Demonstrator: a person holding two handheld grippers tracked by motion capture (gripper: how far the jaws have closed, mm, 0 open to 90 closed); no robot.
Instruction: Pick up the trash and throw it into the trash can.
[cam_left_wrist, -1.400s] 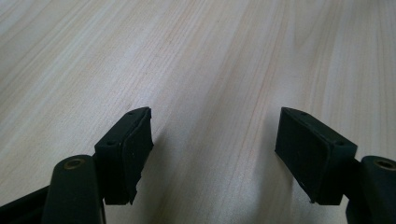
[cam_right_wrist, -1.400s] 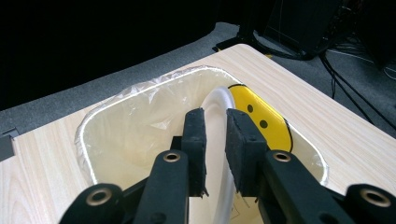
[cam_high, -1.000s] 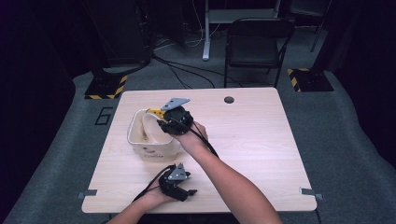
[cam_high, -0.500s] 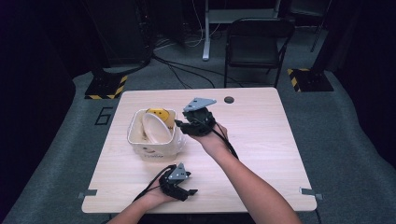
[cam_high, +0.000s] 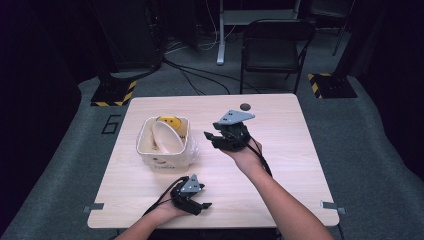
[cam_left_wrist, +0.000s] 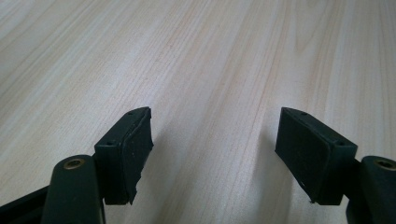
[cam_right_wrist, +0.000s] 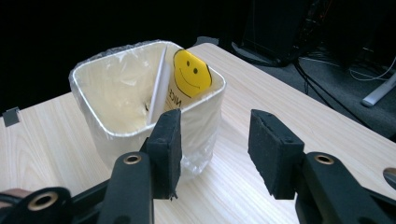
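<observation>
Scene: a pale wooden table (cam_high: 280, 165) seen from above, dark room around it, a black chair (cam_high: 274, 47) past the far edge at 12 o'clock.
Bin: a small white bin (cam_high: 165, 159) lined with clear plastic stands left of the table's middle, at about 10 o'clock from centre.
Contents: a white plate (cam_high: 167, 136) leans on edge inside it; behind that stands a yellow smiley-face card (cam_right_wrist: 190, 71).
Right gripper: the right gripper (cam_high: 212, 140) hangs above the table just beside the bin, at its 3 o'clock, pointing toward it.
Right jaws: spread with nothing between them, and they have just been opening.
Left gripper: the left gripper (cam_high: 203, 206) rests low at the near edge, about 6 o'clock.
Left jaws: spread wide over bare wood.
Step in hand, as judged: the right hand seems to have let go at the bin and to be clearing it.
Doing it well: keep the jaws wide and draw away level toward 3 o'clock, so no pad snags the liner or tips the light bin.
</observation>
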